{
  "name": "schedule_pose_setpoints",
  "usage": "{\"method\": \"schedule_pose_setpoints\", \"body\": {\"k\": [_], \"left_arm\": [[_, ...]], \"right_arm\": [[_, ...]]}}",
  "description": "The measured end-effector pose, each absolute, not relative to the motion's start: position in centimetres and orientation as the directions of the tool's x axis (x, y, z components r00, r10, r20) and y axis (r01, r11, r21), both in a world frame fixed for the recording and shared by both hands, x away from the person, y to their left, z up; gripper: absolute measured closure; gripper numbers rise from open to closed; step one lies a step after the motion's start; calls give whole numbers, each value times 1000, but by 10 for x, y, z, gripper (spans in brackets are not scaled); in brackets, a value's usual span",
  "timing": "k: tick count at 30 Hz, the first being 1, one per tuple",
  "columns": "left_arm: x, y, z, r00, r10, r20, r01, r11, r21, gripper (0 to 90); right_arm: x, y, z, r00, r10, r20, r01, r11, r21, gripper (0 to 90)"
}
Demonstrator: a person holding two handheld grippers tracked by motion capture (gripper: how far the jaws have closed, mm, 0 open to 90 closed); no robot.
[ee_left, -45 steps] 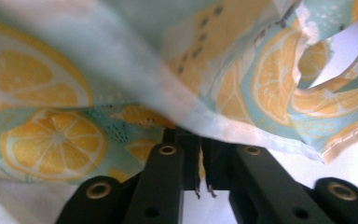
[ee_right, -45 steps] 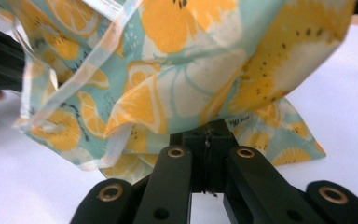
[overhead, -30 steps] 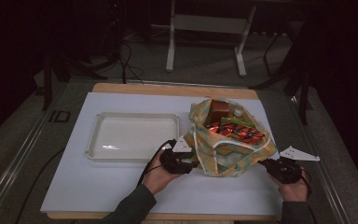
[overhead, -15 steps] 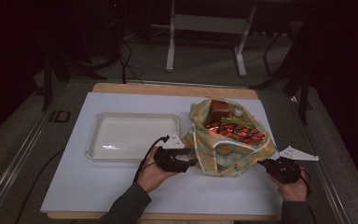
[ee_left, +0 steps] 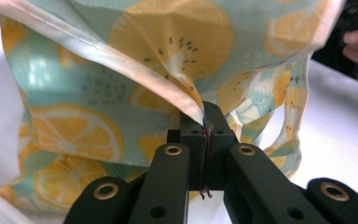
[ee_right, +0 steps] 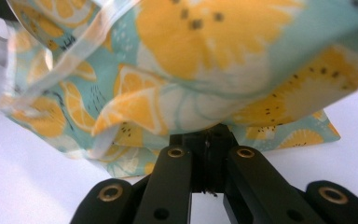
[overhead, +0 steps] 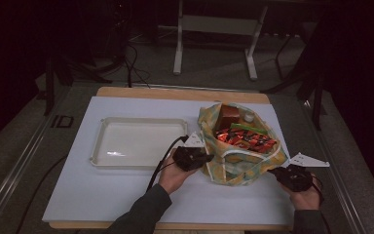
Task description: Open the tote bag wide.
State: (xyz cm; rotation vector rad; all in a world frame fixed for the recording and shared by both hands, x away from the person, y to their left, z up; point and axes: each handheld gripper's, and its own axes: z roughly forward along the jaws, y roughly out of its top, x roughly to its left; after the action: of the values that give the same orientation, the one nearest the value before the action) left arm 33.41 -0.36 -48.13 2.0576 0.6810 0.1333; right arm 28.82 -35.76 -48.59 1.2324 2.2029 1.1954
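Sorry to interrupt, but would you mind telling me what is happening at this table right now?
A person is working a lemon-print fabric bag with a hand-held gripper in each hand. The left hand-held gripper has just closed on the bag's rim, and the right hand-held gripper is clamped on the cloth at the other side. The bag stands open, with red packets and a brown box inside. A white tray sits beside it.

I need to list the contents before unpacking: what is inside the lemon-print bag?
In the open bag lie red shiny packets, a green packet, a brown box and a small white round thing. Whatever lies beneath them is covered.
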Motion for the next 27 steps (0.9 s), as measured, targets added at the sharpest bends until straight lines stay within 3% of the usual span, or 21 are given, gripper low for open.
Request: {"method": "schedule_pose_setpoints", "body": {"k": [11, 20, 27], "left_arm": [[349, -6, -509, 756, 627, -191, 542, -434, 720, 891], [347, -5, -510, 749, 640, -171, 545, -448, 709, 883], [344, -1, -506, 753, 638, -160, 530, -444, 723, 869]], "right_arm": [[297, -357, -498, -525, 846, 88, 572, 274, 773, 900], [299, -358, -503, -499, 864, 69, 603, 289, 743, 895], [292, -368, -490, -516, 851, 94, 584, 269, 766, 607]]}}
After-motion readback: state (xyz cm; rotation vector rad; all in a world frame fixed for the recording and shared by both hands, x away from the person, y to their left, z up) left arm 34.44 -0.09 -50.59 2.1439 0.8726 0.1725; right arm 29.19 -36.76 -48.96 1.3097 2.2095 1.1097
